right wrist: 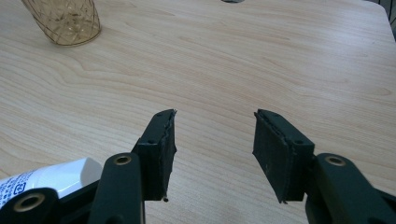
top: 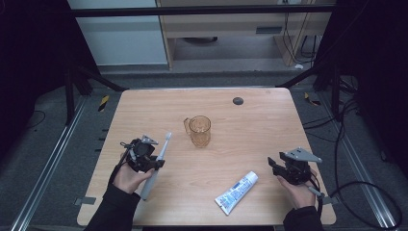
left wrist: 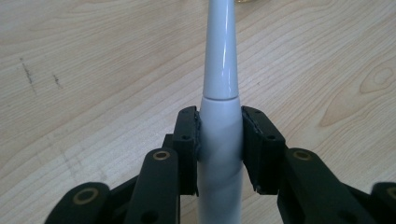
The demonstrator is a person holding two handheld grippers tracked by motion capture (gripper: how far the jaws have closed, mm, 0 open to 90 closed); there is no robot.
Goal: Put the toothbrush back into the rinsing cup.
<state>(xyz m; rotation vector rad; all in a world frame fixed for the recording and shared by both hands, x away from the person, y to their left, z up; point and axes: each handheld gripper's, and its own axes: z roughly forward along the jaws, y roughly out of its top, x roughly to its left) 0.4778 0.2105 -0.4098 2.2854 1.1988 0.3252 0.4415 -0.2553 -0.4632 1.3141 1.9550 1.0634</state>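
Note:
A white electric toothbrush [top: 159,159] lies slanted at the table's left, brush head pointing toward the cup. My left gripper [top: 144,156] is shut on its handle; the left gripper view has both pads pressed on the white toothbrush body [left wrist: 219,140]. An amber glass cup [top: 199,130] with a handle stands upright near the middle, and it sits at the top left of the right gripper view as the cup [right wrist: 65,21]. A white toothpaste tube [top: 236,192] lies at the front, its end being the tube [right wrist: 51,179]. My right gripper [top: 281,168] is open with nothing between its jaws, right of the tube, the same gripper [right wrist: 214,144].
The wooden table [top: 250,139] has a dark round grommet [top: 237,101] near its far edge. Black frame bars, cables and a shelf unit stand beyond the table. Bare wood lies between the cup and the right gripper.

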